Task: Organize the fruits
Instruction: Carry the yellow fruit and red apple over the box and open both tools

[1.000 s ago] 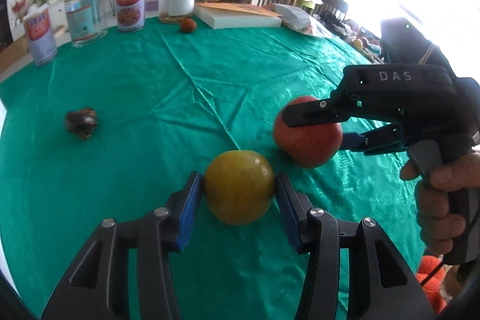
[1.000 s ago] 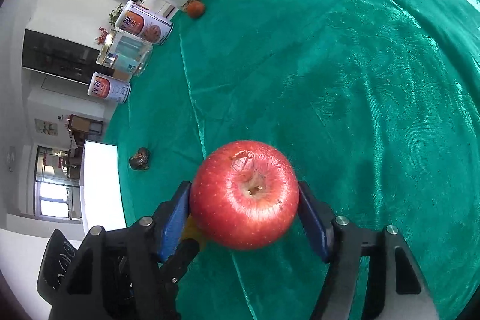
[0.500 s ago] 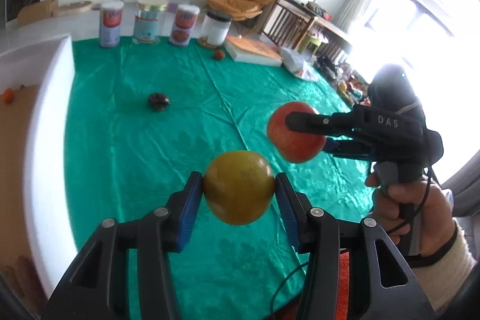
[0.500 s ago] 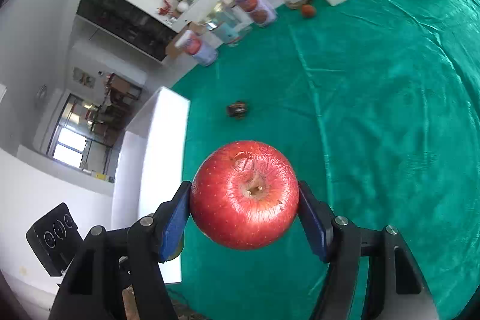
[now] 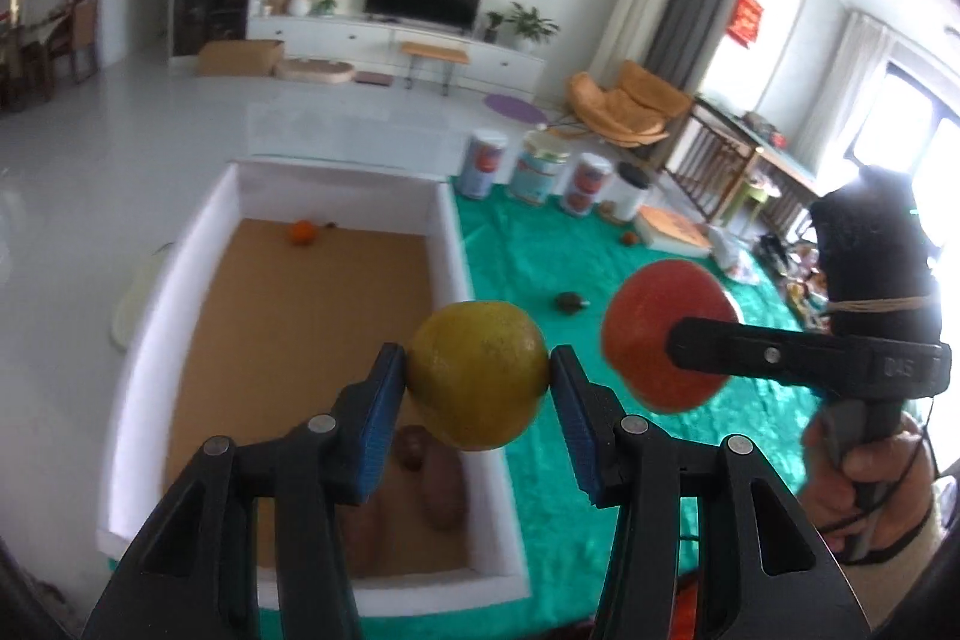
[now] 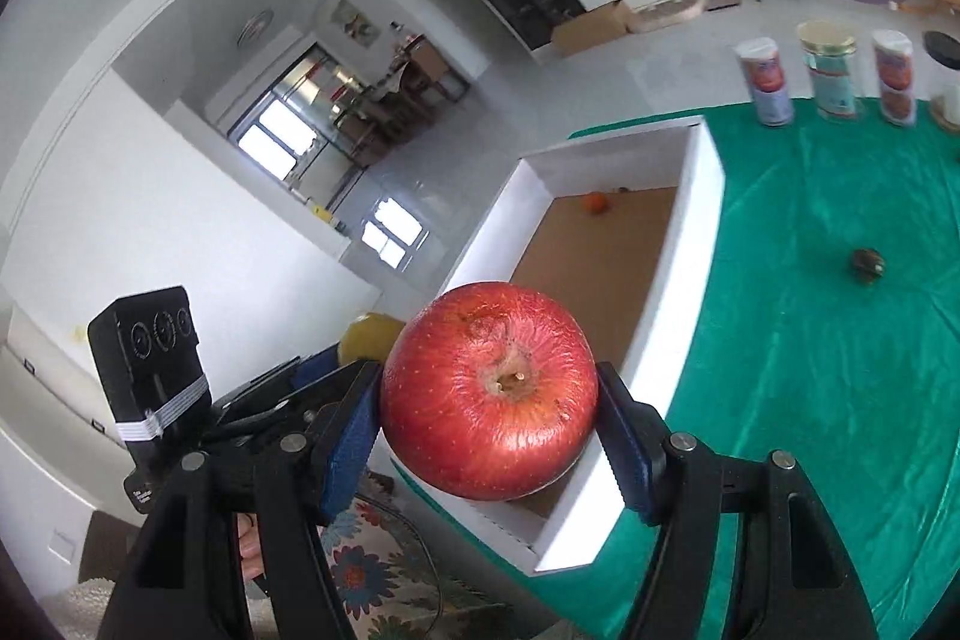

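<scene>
You are carrying two fruits at once: the yellow citrus [image 5: 478, 374] is sitting clamped between the blue pads of the left gripper [image 5: 478, 382], jaws partway closed and pressing on its sides, and the red apple [image 6: 489, 391] is pinched the same way in the right gripper [image 6: 489, 400], stem end facing the camera. Both are hanging in the air near the right wall of the white box [image 5: 447, 244] — the citrus over its near corner, the apple just beside it, above the green tablecloth [image 5: 600, 460]. Progress so far, judging by contents: the box is already holding a small orange fruit [image 5: 302, 232] at its far end and a few brownish pieces [image 5: 441, 484] near the front, too blurred to name. Still outstanding — a dark fruit [image 5: 571, 301] is lying alone mid-cloth, and a small reddish one [image 5: 628, 237] is sitting by the tins [image 5: 536, 166] at the far edge. So you are roughly midway: two pieces in transit, at least two left on the table, none of the held fruit released yet.
</scene>
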The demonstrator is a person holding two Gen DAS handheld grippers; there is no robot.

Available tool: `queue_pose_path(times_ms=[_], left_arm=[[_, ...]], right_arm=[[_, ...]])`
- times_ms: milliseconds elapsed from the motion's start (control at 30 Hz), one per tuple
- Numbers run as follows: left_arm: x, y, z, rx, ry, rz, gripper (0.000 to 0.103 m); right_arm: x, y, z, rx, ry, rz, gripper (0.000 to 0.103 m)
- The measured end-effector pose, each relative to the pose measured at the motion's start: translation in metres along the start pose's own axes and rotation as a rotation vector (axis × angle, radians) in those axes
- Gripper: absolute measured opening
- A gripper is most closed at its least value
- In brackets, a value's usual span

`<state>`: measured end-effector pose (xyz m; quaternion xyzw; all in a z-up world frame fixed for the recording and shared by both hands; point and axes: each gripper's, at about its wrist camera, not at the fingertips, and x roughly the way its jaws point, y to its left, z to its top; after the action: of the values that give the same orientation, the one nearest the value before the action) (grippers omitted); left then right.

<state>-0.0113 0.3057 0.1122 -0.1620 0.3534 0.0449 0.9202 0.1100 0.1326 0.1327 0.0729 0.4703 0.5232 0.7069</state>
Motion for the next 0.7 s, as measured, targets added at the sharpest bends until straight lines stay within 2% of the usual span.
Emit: queue_pose_path(times_ms=[167,333,533,700], left_arm=[[0.059,0.076,-0.03,-0.122,0.096,0.167,0.051],[0.097,0.128,-0.061,-0.244,0.177,0.22,0.051],[0.101,0.14,-0.067,-0.25,0.188,0.269,0.051],[0.106,0.136,-0.068,-0.225,0.221,0.301,0.052]], right_arm=[[0.097,0.025,-0.012,-0.081,0.135,-0.055,0.068],[0.165,0.029,-0.029,-0.177,0.246,-0.158,0.068],[0.204,0.027,-0.037,-0.257,0.311,-0.242,0.068],[0.212,0.018,-0.031,-0.286,0.321,-0.27,0.069]])
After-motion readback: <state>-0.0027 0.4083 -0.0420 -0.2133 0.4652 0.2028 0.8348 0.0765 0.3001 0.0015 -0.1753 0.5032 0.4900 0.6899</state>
